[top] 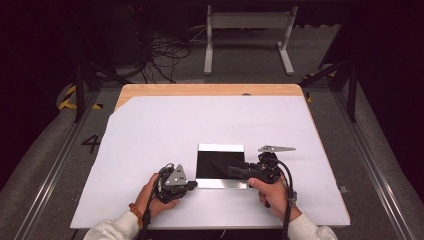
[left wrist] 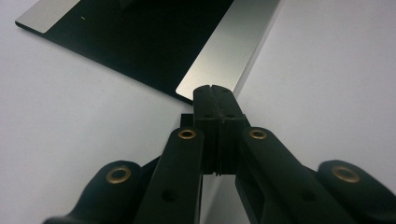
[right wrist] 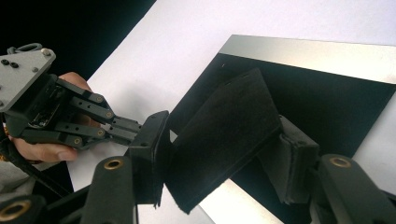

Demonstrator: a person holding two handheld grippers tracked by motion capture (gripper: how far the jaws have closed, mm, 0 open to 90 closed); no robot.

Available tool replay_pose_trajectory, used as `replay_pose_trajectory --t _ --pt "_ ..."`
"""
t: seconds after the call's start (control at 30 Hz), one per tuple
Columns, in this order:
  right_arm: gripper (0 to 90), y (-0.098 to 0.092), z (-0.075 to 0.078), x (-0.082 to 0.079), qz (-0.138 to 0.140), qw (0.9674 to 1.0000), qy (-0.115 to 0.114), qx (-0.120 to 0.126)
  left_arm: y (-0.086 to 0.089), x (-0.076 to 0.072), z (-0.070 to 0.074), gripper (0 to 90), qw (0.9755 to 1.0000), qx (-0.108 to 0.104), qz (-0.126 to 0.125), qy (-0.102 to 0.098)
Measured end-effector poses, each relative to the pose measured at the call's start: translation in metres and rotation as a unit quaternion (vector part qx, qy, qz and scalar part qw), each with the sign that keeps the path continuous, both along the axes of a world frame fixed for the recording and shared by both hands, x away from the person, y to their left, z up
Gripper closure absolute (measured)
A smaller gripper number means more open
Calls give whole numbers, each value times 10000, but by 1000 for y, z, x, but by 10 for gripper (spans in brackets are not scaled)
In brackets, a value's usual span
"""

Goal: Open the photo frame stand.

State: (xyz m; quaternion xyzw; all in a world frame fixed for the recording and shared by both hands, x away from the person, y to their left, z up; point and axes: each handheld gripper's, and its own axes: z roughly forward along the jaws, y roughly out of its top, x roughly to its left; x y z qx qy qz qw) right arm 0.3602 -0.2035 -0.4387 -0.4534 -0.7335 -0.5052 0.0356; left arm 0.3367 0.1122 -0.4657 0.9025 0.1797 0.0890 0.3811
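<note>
A square black panel point(top: 220, 157) with silver strips on two edges lies flat on the white sheet, near the front middle. My left gripper point(top: 192, 185) is shut with nothing in it. Its tip point(left wrist: 215, 91) rests at the corner of the panel's point(left wrist: 140, 42) near silver strip point(left wrist: 229, 51). My right gripper point(top: 234, 171) reaches in from the right over the panel. It is shut on a black felt pad point(right wrist: 224, 135), which it holds tilted just above the black face point(right wrist: 327, 93). The left gripper point(right wrist: 140, 130) shows beside the pad in the right gripper view.
The white sheet point(top: 165, 125) covers most of a wooden table, and bare wood point(top: 210, 90) shows along the far edge. A white frame stand point(top: 247, 35) and loose cables point(top: 165, 52) lie on the floor behind. Metal rails run along both sides.
</note>
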Motion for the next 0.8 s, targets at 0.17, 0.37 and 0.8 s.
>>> replay_pose_trajectory --t 0.17,0.37,0.8 --pt "458 0 0 0 40 10000 -48 -64 0 1 0 895 10000 2 -6 0" --pt "459 0 0 0 77 9999 -94 -93 0 1 0 893 10000 -1 -5 7" --pt "465 0 -1 0 108 9998 -131 -114 1 1 0 894 10000 -32 4 54"
